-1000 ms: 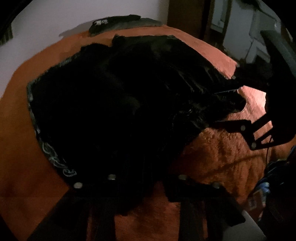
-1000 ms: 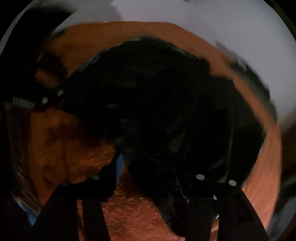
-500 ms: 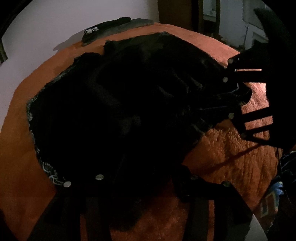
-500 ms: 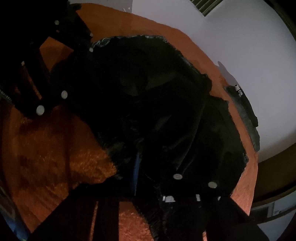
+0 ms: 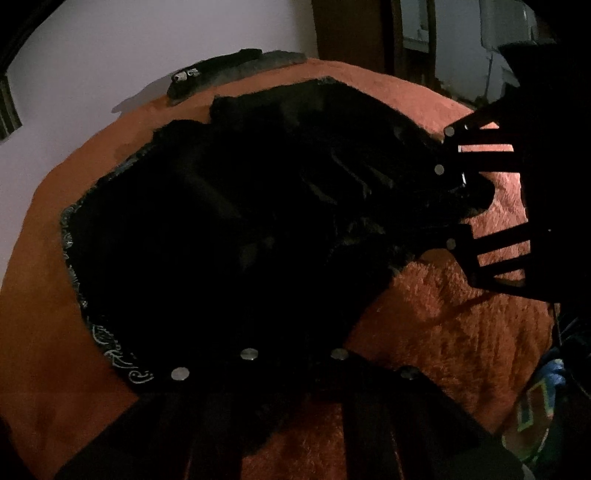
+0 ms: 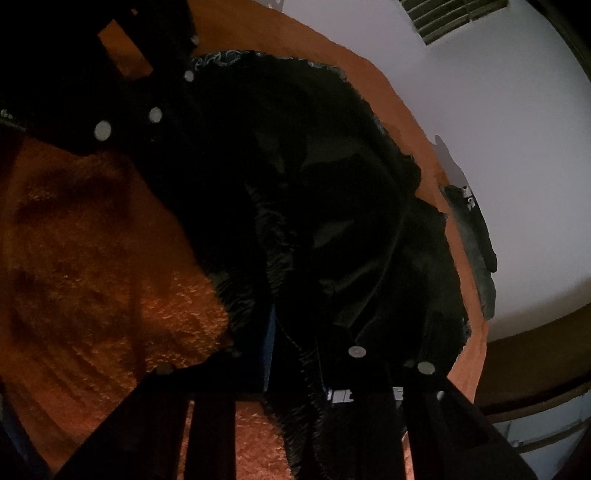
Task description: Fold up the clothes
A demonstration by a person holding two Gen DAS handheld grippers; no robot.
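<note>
A black garment (image 5: 229,229) with a pale patterned hem lies crumpled on an orange fuzzy blanket (image 5: 461,332). It also fills the right wrist view (image 6: 314,206). My left gripper (image 5: 291,373) sits at the garment's near edge with cloth bunched between its fingers. My right gripper (image 6: 291,369) is at the garment's other end, with a fold of black cloth running between its fingers. The right gripper also shows at the right of the left wrist view (image 5: 458,188), against the cloth. The left gripper shows at the upper left of the right wrist view (image 6: 144,107).
A dark folded item (image 5: 221,72) lies at the blanket's far edge against a white wall (image 5: 110,55). A doorway and wooden frame (image 5: 351,29) are behind. Coloured objects (image 5: 543,398) lie off the blanket at the lower right.
The right gripper has closed in on the garment's end and its fingers now straddle the cloth. The left gripper has shifted slightly forward over the near edge. The garment has bunched a little.
</note>
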